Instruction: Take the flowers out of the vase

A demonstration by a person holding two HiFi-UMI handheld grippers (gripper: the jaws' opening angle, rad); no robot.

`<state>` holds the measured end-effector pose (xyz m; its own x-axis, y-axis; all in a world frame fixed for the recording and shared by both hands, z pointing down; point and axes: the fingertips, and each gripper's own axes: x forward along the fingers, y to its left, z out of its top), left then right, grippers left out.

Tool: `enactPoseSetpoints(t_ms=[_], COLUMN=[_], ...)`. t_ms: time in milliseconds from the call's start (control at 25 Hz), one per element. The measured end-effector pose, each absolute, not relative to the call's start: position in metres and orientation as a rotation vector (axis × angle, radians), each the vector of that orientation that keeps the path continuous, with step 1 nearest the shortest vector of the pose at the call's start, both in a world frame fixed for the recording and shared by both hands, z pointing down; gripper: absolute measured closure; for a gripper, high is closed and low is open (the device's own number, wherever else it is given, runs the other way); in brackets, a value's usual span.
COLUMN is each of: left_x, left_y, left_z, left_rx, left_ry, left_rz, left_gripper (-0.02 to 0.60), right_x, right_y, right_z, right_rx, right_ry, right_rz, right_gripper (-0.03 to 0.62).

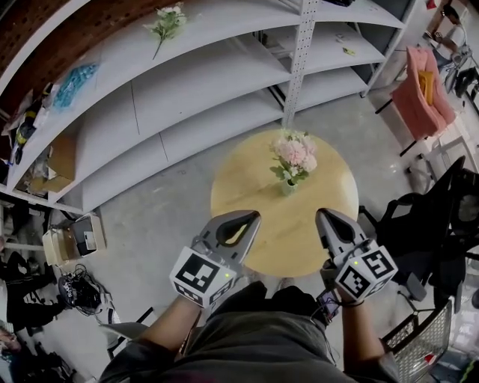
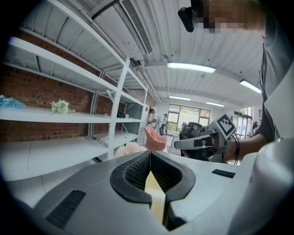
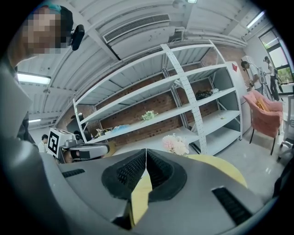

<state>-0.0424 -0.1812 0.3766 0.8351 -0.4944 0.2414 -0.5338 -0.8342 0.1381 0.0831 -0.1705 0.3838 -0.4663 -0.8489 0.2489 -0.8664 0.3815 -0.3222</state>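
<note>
A bunch of pink and white flowers (image 1: 294, 155) stands in a small clear vase (image 1: 288, 187) on the far half of a round wooden table (image 1: 254, 187). Over the table's near edge, my left gripper (image 1: 253, 217) and right gripper (image 1: 322, 215) are both shut with nothing held, short of the vase on either side. In the left gripper view the jaws (image 2: 149, 154) meet at the tips, the flowers (image 2: 129, 148) peek above them, and the right gripper (image 2: 202, 140) shows beyond. In the right gripper view the jaws (image 3: 146, 151) are shut and the flowers (image 3: 175, 143) lie ahead to the right.
White metal shelving (image 1: 224, 82) runs behind the table, with another flower bunch (image 1: 168, 21) on an upper shelf. A pink chair (image 1: 426, 90) stands at the back right, a black chair (image 1: 441, 224) right of the table. Boxes and clutter (image 1: 67, 239) lie on the left floor.
</note>
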Motion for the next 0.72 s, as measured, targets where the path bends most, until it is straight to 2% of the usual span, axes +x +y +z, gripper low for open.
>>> enactPoseSetpoints(t_ms=[720], left_x=[-0.028], left_y=[-0.197], left_z=[0.423], left_rx=[2.701], left_ry=[-0.863], left_rz=[0.435], left_gripper=[0.572], right_x=[0.100], right_y=[-0.221], right_z=[0.458], right_rx=[1.484], right_ry=[-2.561], right_rz=[0.732], right_gripper=[0.577])
